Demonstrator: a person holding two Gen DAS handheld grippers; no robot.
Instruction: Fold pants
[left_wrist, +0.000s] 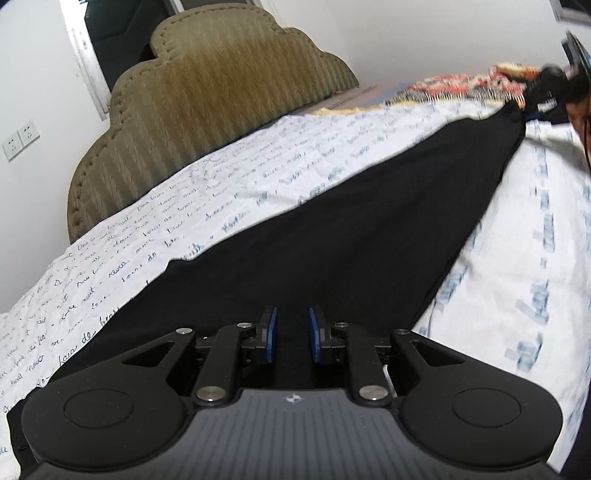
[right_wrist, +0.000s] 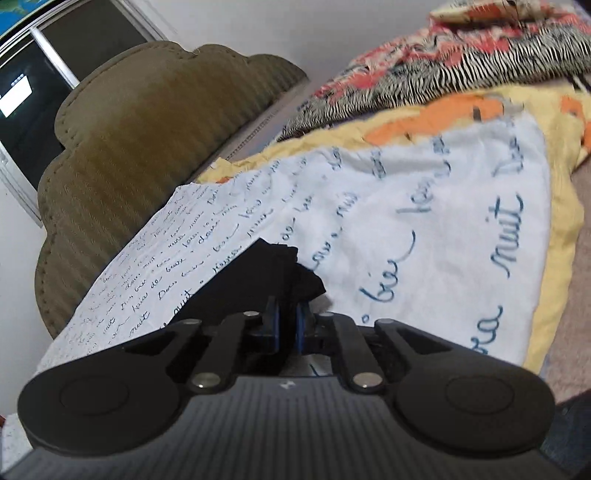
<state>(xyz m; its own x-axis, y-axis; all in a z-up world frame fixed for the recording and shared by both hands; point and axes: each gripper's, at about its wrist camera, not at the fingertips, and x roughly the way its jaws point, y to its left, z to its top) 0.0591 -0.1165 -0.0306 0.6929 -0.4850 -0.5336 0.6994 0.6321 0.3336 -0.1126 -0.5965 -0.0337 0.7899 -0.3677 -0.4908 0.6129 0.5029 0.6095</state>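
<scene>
Black pants (left_wrist: 332, 236) lie stretched across a white bed sheet with blue handwriting (left_wrist: 207, 192). My left gripper (left_wrist: 292, 317) sits over the near end of the pants, its blue pads a little apart with black cloth between them. The far end of the pants is pulled taut toward my right gripper (left_wrist: 550, 99), seen blurred at the upper right. In the right wrist view, my right gripper (right_wrist: 287, 312) is shut on a bunched corner of the pants (right_wrist: 280, 262), held just above the sheet (right_wrist: 424, 229).
An olive padded headboard (left_wrist: 207, 88) stands behind the bed. A zebra and red patterned blanket (right_wrist: 443, 62) and a yellow and orange blanket (right_wrist: 443, 110) lie at the far end of the bed. Wall sockets (left_wrist: 20, 140) sit on the left wall.
</scene>
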